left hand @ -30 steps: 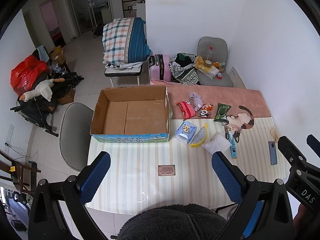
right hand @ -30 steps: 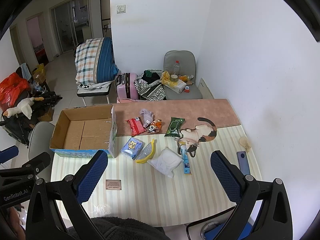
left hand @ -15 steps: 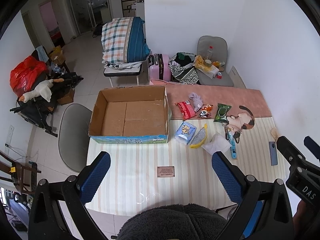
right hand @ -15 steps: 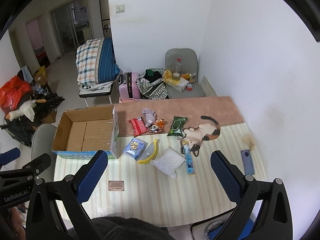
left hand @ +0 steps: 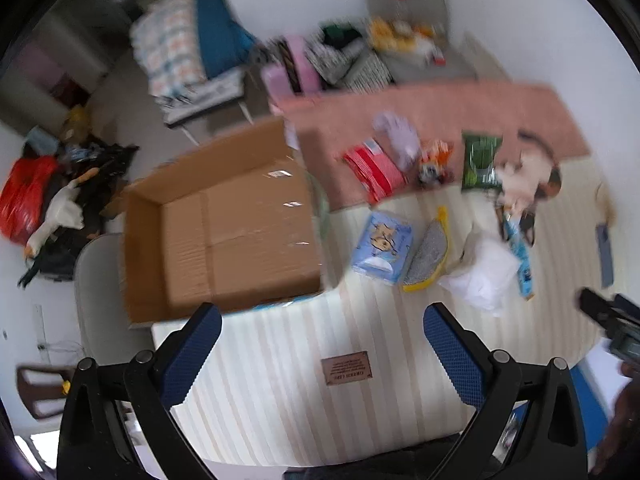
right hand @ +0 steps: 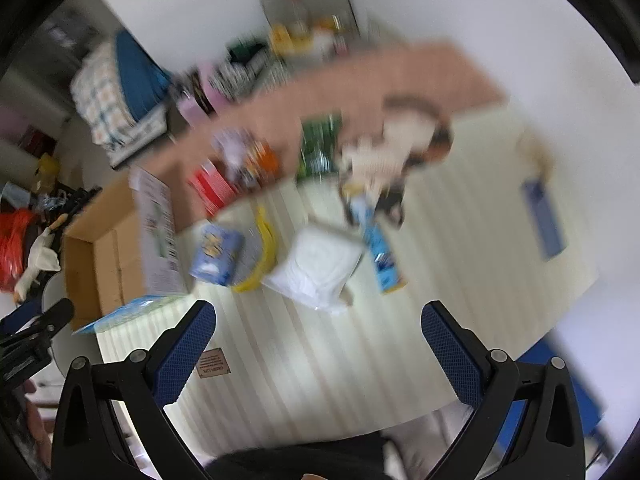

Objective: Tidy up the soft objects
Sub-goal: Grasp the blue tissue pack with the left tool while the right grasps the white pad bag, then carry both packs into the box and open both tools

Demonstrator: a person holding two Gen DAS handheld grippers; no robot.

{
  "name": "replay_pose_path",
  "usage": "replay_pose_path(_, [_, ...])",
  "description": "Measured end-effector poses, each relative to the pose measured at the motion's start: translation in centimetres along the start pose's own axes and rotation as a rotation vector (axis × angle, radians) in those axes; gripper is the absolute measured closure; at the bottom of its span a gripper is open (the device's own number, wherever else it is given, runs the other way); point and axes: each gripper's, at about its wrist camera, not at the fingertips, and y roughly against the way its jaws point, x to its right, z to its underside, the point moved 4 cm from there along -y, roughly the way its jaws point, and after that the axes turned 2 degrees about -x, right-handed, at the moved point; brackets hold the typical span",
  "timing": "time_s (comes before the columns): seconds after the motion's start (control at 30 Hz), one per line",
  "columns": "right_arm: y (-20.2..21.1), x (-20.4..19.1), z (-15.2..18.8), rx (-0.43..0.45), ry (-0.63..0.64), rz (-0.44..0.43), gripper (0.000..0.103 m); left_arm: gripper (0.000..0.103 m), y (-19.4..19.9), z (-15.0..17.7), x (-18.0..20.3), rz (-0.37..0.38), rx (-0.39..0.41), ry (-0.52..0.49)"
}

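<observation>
An open, empty cardboard box (left hand: 224, 224) stands on the left of the striped table (left hand: 300, 400); it also shows in the right wrist view (right hand: 104, 256). Right of it lie soft items: a blue tissue pack (left hand: 382, 248), a yellow-edged grey pouch (left hand: 428, 256), a white packet (left hand: 484, 276), a red pack (left hand: 374, 170), a lilac cloth (left hand: 396, 136), a small plush (left hand: 434, 160) and a green wipes pack (left hand: 478, 160). My left gripper (left hand: 320, 328) is open and empty above the table's near side. My right gripper (right hand: 318, 328) is open and empty, with the white packet (right hand: 316, 268) just ahead. Both views are blurred.
A cat-shaped mat (left hand: 528, 172), a blue tube (left hand: 520, 256) and a phone (left hand: 604, 252) lie at the right. A small brown card (left hand: 346, 370) lies near the front. A pink runner (left hand: 440, 112) covers the far edge. Chairs and clutter stand beyond the table.
Both grippers have swung down and forward toward the table, tilting the views; the box and items now look larger and blurred. Nothing on the table has moved.
</observation>
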Motion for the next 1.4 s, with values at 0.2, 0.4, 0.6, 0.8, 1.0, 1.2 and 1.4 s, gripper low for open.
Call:
replay_pose_path(0.2, [-13.0, 1.2, -2.5, -0.194, -0.171, -0.075, 0.000, 0.000, -9.9, -5.6, 5.9, -0.025, -0.183, -0.167])
replay_pose_path(0.4, [-17.6, 1.0, -2.7, -0.252, -0.215, -0.059, 0.000, 0.000, -18.1, -7.8, 9.4, -0.044, -0.348, -0.261])
replay_pose_path(0.6, [-19.7, 1.0, -3.0, -0.282, -0.239, -0.068, 0.000, 0.000, -24.1, -7.5, 9.8, -0.035, -0.455, -0.257])
replay_pose_path(0.8, [-21.4, 0.5, -3.1, -0.328, -0.264, -0.095, 0.000, 0.001, -27.1, -5.8, 9.4, -0.006, -0.525, -0.243])
replay_pose_path(1.0, [-23.1, 0.0, -3.3, -0.352, -0.290, -0.071, 0.000, 0.047, -26.8, -4.1, 8.8, 0.077, -0.516, -0.194])
replay_pose_path(1.2, [-23.6, -0.9, -2.3, -0.368, -0.296, -0.065, 0.024, 0.061, -25.1, -1.6, 8.4, 0.040, -0.461, -0.174])
replay_pose_path(1.4, [-18.0, -4.6, -1.2, -0.316, -0.129, -0.099, 0.029, 0.061, -17.8, -0.4, 5.1, 0.113, -0.316, -0.053])
